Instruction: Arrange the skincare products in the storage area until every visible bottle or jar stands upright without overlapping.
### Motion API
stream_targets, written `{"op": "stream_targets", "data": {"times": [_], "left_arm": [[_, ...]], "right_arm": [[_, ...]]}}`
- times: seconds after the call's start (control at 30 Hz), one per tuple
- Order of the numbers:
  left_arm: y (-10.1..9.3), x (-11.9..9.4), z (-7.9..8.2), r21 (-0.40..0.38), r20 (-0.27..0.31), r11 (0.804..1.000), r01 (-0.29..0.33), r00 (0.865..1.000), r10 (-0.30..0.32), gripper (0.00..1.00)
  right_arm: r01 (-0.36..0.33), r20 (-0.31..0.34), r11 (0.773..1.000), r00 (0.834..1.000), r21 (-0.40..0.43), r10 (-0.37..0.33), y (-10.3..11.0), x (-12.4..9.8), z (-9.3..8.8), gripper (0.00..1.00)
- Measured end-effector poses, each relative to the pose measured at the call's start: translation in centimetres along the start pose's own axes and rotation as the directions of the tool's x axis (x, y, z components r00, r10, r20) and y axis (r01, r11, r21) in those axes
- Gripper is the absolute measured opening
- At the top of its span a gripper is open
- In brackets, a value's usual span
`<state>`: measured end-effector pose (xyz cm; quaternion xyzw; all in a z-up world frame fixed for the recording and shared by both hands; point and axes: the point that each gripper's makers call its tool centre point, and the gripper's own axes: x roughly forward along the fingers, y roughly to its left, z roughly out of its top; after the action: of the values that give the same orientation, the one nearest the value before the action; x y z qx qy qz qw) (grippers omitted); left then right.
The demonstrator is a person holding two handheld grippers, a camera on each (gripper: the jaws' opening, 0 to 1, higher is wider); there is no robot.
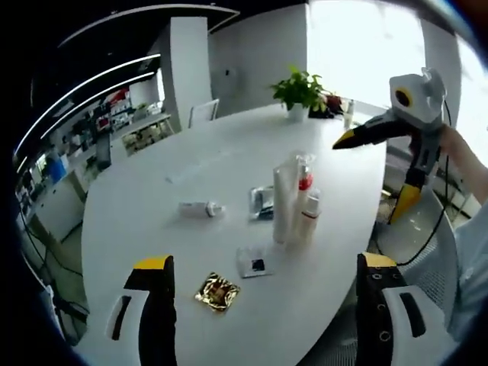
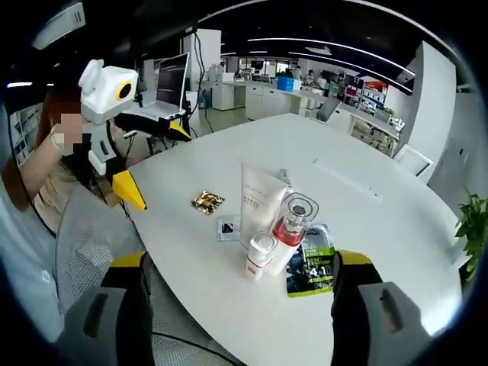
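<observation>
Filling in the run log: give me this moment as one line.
left gripper: open | right gripper: open | tube, two bottles: upright, clustered | small bottle: lying on table

Smooth, matt white table (image 1: 152, 229); crinkled gold sachet (image 1: 217, 291) gleams like foil; white tube (image 2: 259, 200) looks matt plastic, clear-capped bottle (image 2: 290, 226) glossy.

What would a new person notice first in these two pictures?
First, the tight group of upright skincare bottles near the edge of the big white table, with a white tube tallest. Next, one small bottle lying on its side, apart from them. A shiny gold sachet lies between the left gripper fingers.
</observation>
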<state>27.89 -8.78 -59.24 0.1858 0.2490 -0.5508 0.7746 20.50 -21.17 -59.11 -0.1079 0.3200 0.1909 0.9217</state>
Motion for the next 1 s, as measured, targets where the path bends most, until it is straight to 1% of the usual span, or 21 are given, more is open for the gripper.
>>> {"op": "stream_targets", "data": {"times": [0.13, 0.2, 0.23, 0.47, 0.53, 0.6, 0.63, 0.7, 0.8, 0.93, 0.97, 1.0], "left_arm": [[0.1, 0.4, 0.0, 0.014, -0.015, 1.0, 0.019, 1.0, -0.019, 0.97], [0.4, 0.7, -0.1, 0.024, -0.025, 1.0, 0.018, 1.0, -0.017, 0.97], [0.7, 0.9, -0.3, 0.035, -0.043, 0.999, 0.017, 0.999, -0.015, 0.97], [2.3, 2.0, 0.1, 0.096, -0.066, 0.995, 0.021, 0.998, -0.015, 0.97], [2.7, 2.3, 0.3, 0.115, -0.069, 0.993, 0.017, 0.998, -0.009, 0.97], [3.0, 2.8, 0.7, 0.113, -0.065, 0.993, 0.029, 0.998, -0.022, 0.97], [3.2, 3.0, 0.9, 0.114, -0.062, 0.993, 0.034, 0.998, -0.027, 0.97], [3.3, 3.7, 1.3, 0.133, -0.064, 0.991, 0.023, 0.998, -0.014, 0.97], [4.0, 4.6, 1.2, 0.158, -0.086, 0.987, 0.031, 0.996, -0.017, 0.97], [4.5, 5.7, 1.6, 0.18, -0.084, 0.983, 0.043, 0.996, -0.028, 0.97], [4.8, 6.0, 1.7, 0.194, -0.084, 0.98, 0.042, 0.996, -0.026, 0.97], [4.7, 6.5, 2.1, 0.223, -0.09, 0.974, 0.043, 0.996, -0.023, 0.97]], "right_arm": [[-0.025, 0.001, 1.0, 1.0, 0.01, 0.025, 0.5, 0.3, -0.2, 1.0], [-0.029, -0.004, 1.0, 1.0, 0.005, 0.029, 0.7, 0.4, -0.3, 1.0], [-0.029, -0.009, 1.0, 1.0, 0.003, 0.029, 0.7, 0.4, -0.4, 1.0], [-0.025, -0.01, 1.0, 1.0, 0.009, 0.025, 0.4, 0.5, -0.5, 1.0], [-0.02, -0.006, 1.0, 1.0, 0.011, 0.02, 0.1, 0.5, -0.4, 1.0], [-0.02, -0.015, 1.0, 1.0, 0.008, 0.02, 0.0, 0.6, -0.5, 1.0], [-0.019, -0.024, 1.0, 1.0, -0.007, 0.019, 0.0, 0.7, -0.7, 1.0], [-0.014, -0.032, 1.0, 0.999, -0.012, 0.014, -0.1, 0.9, -0.8, 1.0], [-0.016, -0.015, 1.0, 1.0, 0.005, 0.016, -0.4, 1.0, -0.6, 1.0], [0.004, 0.01, 1.0, 1.0, 0.024, -0.004, -0.8, 0.9, -0.2, 0.99], [0.003, 0.021, 1.0, 1.0, 0.028, -0.003, -0.9, 0.9, -0.1, 0.99], [-0.002, 0.023, 0.999, 1.0, 0.039, 0.001, -0.8, 0.9, -0.1, 0.98]]}}
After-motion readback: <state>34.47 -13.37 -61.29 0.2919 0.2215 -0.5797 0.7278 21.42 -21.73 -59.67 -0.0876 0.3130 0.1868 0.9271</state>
